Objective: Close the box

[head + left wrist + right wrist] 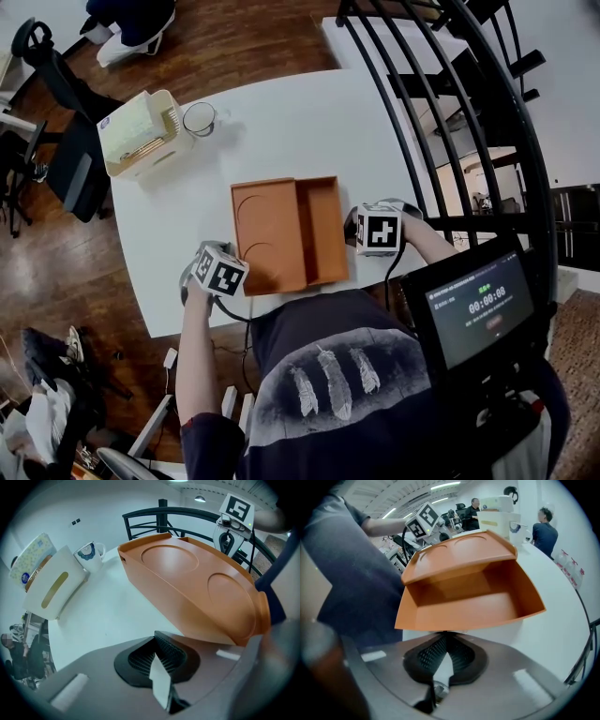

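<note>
Fingers [172,651] on the left gripper [157,639] are pressing together at the tips and are holding nothing. The right gripper [444,637] is doing the same: its fingers [429,657] are meeting at the tips with nothing between them.

One orange box [323,230] is sitting on the white table [281,131], close to the near edge, right in front of the person. Its long side is running from the near edge toward the far edge. The lid [197,588] is joining the box along its left side and is tipping up partway, so the box is not shut yet.

The left gripper is waiting by the lid's near left corner, and the lid is leaning just above and to the right of its fingers. I cannot tell if they are touching it. The right gripper is sitting just beside the box's right wall, looking into the open tray. The left gripper is nearer the lid, so I am guessing it is the one to push the lid over to the right and down.

Counting up: one box, one lid with two round dents, two grippers. Near the far left corner, one tissue box [141,131] and one mug [200,119] are standing side by side, well apart from the orange box.
</note>
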`<state>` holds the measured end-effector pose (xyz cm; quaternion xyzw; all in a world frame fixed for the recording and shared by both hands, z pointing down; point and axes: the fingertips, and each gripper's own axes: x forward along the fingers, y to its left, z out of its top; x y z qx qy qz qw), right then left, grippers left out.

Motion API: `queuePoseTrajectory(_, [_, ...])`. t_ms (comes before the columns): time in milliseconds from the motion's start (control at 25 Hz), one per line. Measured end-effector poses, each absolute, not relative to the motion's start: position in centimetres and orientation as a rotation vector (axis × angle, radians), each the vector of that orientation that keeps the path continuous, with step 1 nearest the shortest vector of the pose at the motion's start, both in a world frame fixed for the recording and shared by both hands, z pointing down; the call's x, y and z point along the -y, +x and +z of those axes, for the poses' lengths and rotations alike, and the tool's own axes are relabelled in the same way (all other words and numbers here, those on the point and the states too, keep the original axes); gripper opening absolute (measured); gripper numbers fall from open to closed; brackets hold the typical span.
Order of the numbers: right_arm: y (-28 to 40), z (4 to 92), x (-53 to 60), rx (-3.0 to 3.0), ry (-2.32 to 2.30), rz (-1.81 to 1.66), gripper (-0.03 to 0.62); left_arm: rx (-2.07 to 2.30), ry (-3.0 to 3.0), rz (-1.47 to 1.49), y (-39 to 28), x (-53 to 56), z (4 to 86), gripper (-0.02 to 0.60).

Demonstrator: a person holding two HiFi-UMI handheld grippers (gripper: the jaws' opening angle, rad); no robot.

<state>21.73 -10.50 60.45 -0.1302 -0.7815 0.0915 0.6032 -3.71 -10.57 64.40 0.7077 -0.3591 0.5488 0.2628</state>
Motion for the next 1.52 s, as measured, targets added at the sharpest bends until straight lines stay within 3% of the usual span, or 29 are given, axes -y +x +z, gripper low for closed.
queuePoseTrajectory(1520, [17.7, 59.5, 9.5, 1.828, -0.341, 0.19, 0.005, 0.911, 1.942, 1.45, -3.9, 9.7, 64.0, 0.015])
